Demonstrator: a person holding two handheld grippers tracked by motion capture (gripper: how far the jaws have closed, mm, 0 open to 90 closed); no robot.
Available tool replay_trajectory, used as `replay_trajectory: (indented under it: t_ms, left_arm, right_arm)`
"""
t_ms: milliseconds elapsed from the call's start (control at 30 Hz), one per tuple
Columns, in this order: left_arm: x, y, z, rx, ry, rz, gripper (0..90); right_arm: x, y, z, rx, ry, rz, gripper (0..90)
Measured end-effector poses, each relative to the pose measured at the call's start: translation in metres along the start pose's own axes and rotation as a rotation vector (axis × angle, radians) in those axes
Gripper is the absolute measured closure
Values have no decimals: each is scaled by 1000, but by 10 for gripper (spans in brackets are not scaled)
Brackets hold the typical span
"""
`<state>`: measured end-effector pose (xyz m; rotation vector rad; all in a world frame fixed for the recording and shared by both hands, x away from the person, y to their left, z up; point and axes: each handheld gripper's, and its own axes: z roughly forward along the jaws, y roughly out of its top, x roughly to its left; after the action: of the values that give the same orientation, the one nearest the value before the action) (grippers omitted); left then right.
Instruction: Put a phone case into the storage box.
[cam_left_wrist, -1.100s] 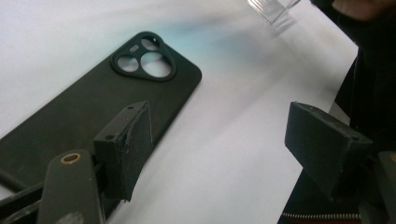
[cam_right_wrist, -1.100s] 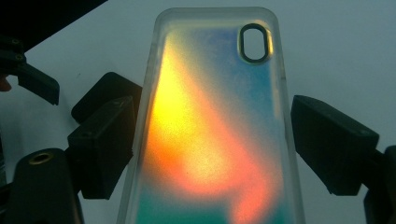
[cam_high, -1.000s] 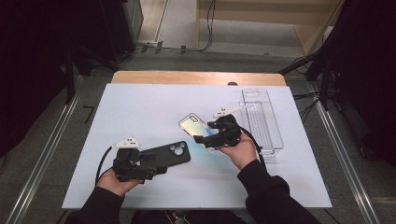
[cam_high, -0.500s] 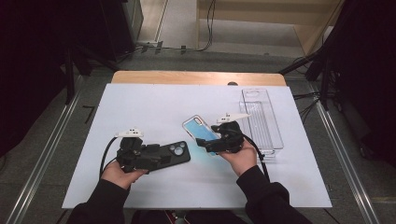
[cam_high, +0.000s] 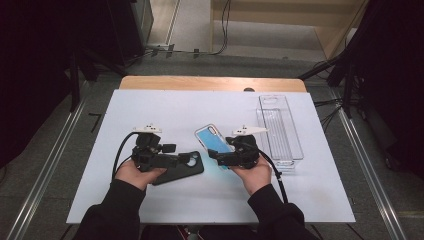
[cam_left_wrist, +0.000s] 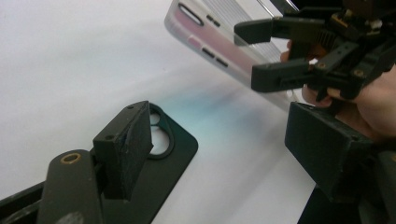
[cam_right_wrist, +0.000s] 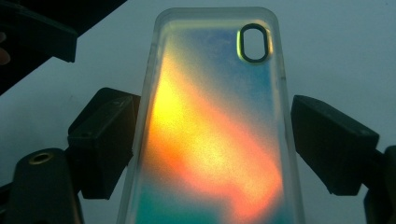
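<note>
Right gripper (cam_high: 218, 156) fingers clamp the iridescent case (cam_high: 214, 139) by its edges, tilted off the table (cam_high: 310, 200); left gripper (cam_high: 176, 161) grips the black case (cam_high: 186, 169). A slack squeeze could drop either.

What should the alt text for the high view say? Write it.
Two hands at a white table each hold a gripper clamped on a phone case: the left gripper on a black case, the right gripper on an iridescent clear case. A clear tray sits to the right.
</note>
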<state>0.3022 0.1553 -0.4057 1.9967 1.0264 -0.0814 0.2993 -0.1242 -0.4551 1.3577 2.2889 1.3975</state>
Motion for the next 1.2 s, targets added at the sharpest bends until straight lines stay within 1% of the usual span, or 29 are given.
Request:
replay_trajectory:
  t_ms: [33, 67, 133, 200, 267, 300, 333, 400, 433, 467, 567, 633, 733, 800, 833, 867, 1033, 1067, 1133, 1200]
  left_arm:
    - [0, 1, 1, -3, 5, 8, 233]
    - [-1, 3, 2, -4, 15, 12, 233]
    - [0, 5, 4, -14, 5, -1, 231]
    - [1, 7, 5, -25, 21, -19, 228]
    - [2, 9, 6, -23, 38, -29, 228]
    - [3, 10, 7, -21, 42, -30, 228]
    - [3, 11, 7, -18, 37, -30, 228]
    - [4, 13, 7, -16, 34, -42, 229]
    - [4, 14, 7, -13, 36, -50, 235]
    - [4, 15, 7, -13, 44, -58, 235]
    - [5, 18, 9, -16, 42, -77, 236]
    - [5, 20, 11, -14, 45, -99, 254]
    - [5, 23, 14, -9, 54, -112, 254]
    - [6, 25, 16, -12, 48, -134, 256]
    - [7, 26, 17, -8, 50, -146, 282]
    - [7, 28, 19, -10, 55, -161, 282]
    - [8, 34, 23, -9, 76, -181, 322]
    - [8, 35, 24, -10, 77, -186, 341]
    - [9, 36, 26, -17, 83, -194, 345]
    - [9, 37, 28, -15, 88, -194, 359]
  right_arm:
    - [2, 0, 1, -5, 8, 14, 151]
    - [2, 0, 1, -5, 8, 14, 151]
    - [4, 0, 2, -14, 6, 22, 151]
    - [5, -1, 4, -24, 3, 31, 151]
    - [9, -3, 7, -36, 0, 45, 151]
    - [9, -3, 7, -36, 0, 45, 151]
    - [10, -3, 8, -38, -4, 46, 151]
    - [12, -4, 9, -49, -6, 52, 150]
    - [13, -5, 9, -66, -3, 65, 150]
    - [13, -5, 9, -66, -3, 65, 150]
    - [14, -8, 10, -92, -12, 76, 151]
    - [14, -12, 13, -116, -7, 101, 150]
    - [16, -14, 15, -122, -12, 102, 150]
    - [18, -16, 17, -123, -9, 104, 150]
    - [19, -18, 17, -132, -3, 118, 150]
    - [19, -18, 17, -132, -3, 118, 150]
    - [22, -21, 19, -156, 2, 119, 150]
    - [23, -21, 19, -168, 2, 127, 150]
    - [23, -22, 20, -176, 6, 131, 150]
    - [24, -23, 21, -184, 15, 144, 150]
